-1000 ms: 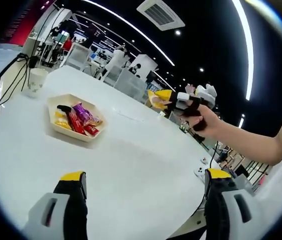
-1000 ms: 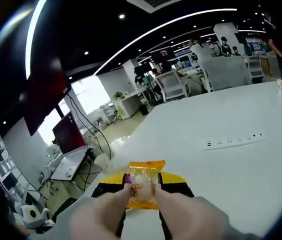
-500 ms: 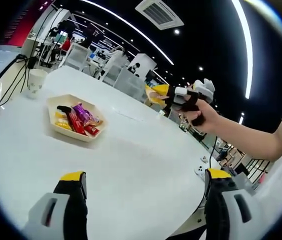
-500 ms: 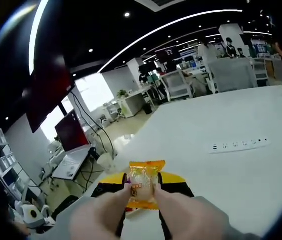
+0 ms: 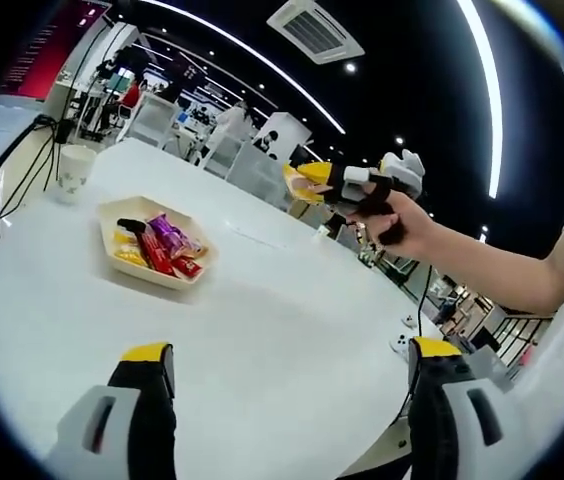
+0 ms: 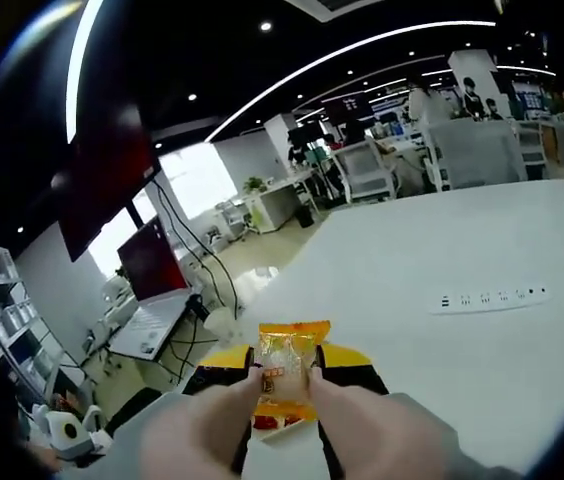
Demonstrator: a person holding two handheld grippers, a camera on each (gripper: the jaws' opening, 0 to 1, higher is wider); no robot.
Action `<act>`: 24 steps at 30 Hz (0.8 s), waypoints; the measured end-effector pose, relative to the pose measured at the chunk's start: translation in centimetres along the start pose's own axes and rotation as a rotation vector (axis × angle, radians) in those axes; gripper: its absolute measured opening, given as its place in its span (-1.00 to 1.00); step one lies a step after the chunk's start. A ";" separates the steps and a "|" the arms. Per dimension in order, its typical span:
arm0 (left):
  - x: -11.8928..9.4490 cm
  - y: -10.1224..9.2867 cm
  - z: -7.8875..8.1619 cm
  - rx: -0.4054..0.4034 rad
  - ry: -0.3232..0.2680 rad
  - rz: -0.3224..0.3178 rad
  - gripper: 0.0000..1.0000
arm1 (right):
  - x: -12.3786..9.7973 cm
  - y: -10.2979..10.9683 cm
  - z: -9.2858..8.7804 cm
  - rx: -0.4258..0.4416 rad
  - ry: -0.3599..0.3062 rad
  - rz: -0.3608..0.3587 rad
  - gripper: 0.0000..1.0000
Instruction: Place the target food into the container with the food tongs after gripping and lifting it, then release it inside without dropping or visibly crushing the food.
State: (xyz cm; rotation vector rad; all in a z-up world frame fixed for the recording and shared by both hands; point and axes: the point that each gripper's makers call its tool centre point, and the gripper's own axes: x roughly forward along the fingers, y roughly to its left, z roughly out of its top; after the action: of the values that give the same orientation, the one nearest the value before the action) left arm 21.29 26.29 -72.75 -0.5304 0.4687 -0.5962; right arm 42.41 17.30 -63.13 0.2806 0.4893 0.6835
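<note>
Left gripper view, near to far. At six o'clock, the left gripper (image 5: 287,385) stands with jaws wide apart and nothing between them, low over the white table (image 5: 262,340). At ten o'clock lies the container (image 5: 152,245), a cream tray already holding wrapped snacks (image 5: 162,245). At one o'clock the right gripper (image 5: 307,182) hangs above the table, clamped on the orange snack packet (image 5: 299,180). The tray lies down and toward nine o'clock from the packet, well apart.

Right gripper view. The packet (image 6: 285,370) stands upright between the closed jaws, long axis along them. The right gripper carries the food, so the placing presumably falls to it.
</note>
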 end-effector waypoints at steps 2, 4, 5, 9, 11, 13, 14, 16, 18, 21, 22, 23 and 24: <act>-0.1 0.1 0.1 -0.003 -0.003 0.002 0.96 | 0.4 0.4 0.0 -0.006 0.006 0.009 -0.52; -0.2 0.1 0.1 -0.002 -0.007 0.002 0.96 | 0.6 0.7 0.1 -0.011 0.011 0.017 -0.52; -0.3 0.1 0.1 0.001 -0.008 0.002 0.95 | 0.8 0.9 0.1 -0.013 0.012 0.021 -0.52; -0.5 0.2 0.1 0.001 -0.007 0.002 0.95 | 1.2 1.4 0.3 -0.012 0.012 0.031 -0.52; -0.6 0.4 0.2 0.001 -0.010 0.004 0.94 | 1.5 1.6 0.4 -0.013 0.014 0.036 -0.52; -0.7 0.5 0.4 0.002 -0.018 0.007 0.94 | 1.7 1.8 0.4 -0.012 0.015 0.040 -0.52; -0.7 0.6 0.5 0.002 -0.019 0.008 0.94 | 1.8 2.0 0.4 -0.012 0.016 0.043 -0.52; -0.7 0.7 0.6 0.002 -0.023 0.010 0.94 | 1.9 2.3 0.4 -0.013 0.018 0.046 -0.52; -0.7 0.8 0.6 0.002 -0.023 0.011 0.94 | 2.1 2.5 0.5 -0.014 0.020 0.050 -0.52; -0.7 0.9 0.6 -0.001 -0.024 0.013 0.94 | 2.3 2.9 0.6 -0.020 0.023 0.055 -0.52; -0.8 1.0 0.6 -0.002 -0.026 0.013 0.93 | 2.4 3.0 0.6 -0.021 0.025 0.056 -0.52; -0.8 1.0 0.6 -0.003 -0.029 0.013 0.93 | 2.5 3.1 0.6 -0.022 0.025 0.056 -0.52; -0.8 1.0 0.6 -0.004 -0.031 0.013 0.93 | 2.6 3.2 0.6 -0.022 0.028 0.057 -0.52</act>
State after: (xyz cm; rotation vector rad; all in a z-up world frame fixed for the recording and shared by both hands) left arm 21.41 27.71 -72.65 -0.5396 0.4435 -0.5741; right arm 42.77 21.34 -62.21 0.2657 0.5013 0.7490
